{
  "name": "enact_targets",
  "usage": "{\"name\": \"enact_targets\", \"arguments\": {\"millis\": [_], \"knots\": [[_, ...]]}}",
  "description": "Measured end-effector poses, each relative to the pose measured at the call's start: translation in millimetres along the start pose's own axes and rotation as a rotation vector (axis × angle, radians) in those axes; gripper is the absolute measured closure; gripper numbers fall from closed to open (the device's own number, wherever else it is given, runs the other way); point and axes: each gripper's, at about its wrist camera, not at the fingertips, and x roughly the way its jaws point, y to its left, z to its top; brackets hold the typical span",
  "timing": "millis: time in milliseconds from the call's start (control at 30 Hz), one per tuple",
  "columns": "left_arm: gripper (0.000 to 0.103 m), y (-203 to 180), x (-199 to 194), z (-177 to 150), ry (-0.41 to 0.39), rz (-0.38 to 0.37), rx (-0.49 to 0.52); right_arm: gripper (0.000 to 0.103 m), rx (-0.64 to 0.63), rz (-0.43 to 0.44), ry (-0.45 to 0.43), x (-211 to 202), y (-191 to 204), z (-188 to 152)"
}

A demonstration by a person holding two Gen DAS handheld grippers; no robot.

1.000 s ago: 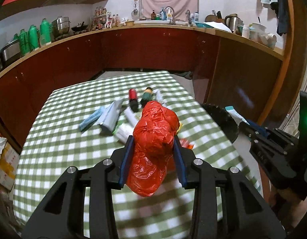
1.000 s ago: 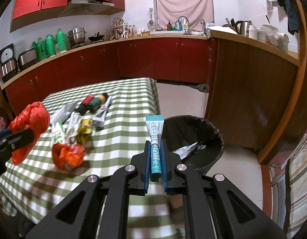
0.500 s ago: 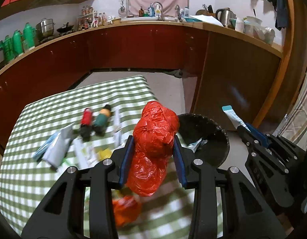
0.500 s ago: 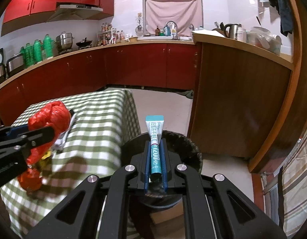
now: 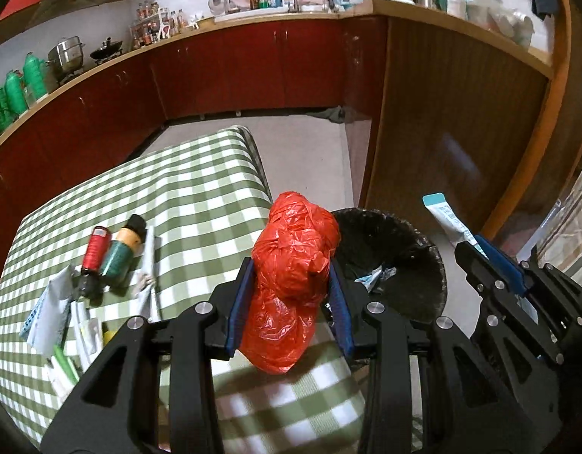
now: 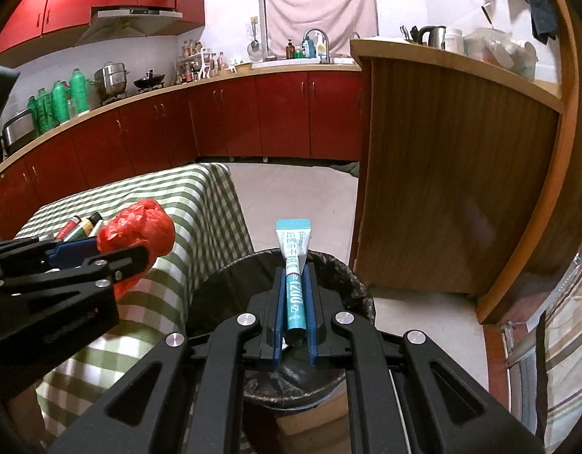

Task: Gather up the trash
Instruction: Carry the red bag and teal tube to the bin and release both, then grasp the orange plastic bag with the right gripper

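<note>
1. Clamping a crumpled red plastic bag (image 5: 294, 283), the left gripper (image 5: 291, 299) has its jaws closed on the bag's middle; the bag hangs above the near right edge of the tabletop (image 5: 185, 196), with the bin just beyond that edge to the right.
2. The toothpaste tube (image 6: 295, 276) sits squeezed between the closed jaws of the right gripper (image 6: 295, 302), its long axis running straight forward along the jaws, crimped end pointing away.
3. In the right wrist view the tube hangs directly over the mouth of the black-lined trash bin (image 6: 351, 276), so the right gripper is the nearer of the two to a drop; the left one, I judge, needs to carry its bag rightward past the tabletop's edge first.
4. Print on the tube reads "120g" as far as I can tell, beneath a row of Chinese characters too small to make out; no brand is legible.
5. Inside the bin some crumpled wrappers (image 5: 374, 278) already lie on the liner.
6. Further left on the tabletop remain a red bottle (image 5: 95, 251) and a green bottle (image 5: 120, 255) lying side by side, touching, with white packets (image 5: 45, 314) near the left edge.
</note>
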Motion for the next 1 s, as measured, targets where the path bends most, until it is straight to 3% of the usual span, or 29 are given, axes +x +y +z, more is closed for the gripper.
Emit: {"name": "enact_targets", "arguments": {"millis": [233, 300, 367, 600, 833, 1000], "knots": [[0.064, -12, 23, 12, 0.022, 0.012, 0.011, 0.092, 0.019, 0.004, 0.008, 18, -8, 3], [0.057, -15, 30, 13, 0.036, 0.018, 0.022, 0.086, 0.027, 0.011, 0.018, 26, -11, 4], [0.052, -15, 34, 14, 0.053, 0.018, 0.016, 0.070, 0.038, 0.007, 0.026, 31, -13, 3], [0.044, -7, 30, 12, 0.052, 0.018, -0.015, 0.066, 0.052, -0.016, 0.027, 27, -19, 4], [0.038, 5, 4, 7, 0.032, 0.024, -0.031, 0.041, 0.053, -0.028, 0.004, 9, -14, 6], [0.037, 24, -20, -4, 0.016, 0.035, -0.050, 0.038, 0.059, -0.014, 0.009, -5, -5, 3]]}}
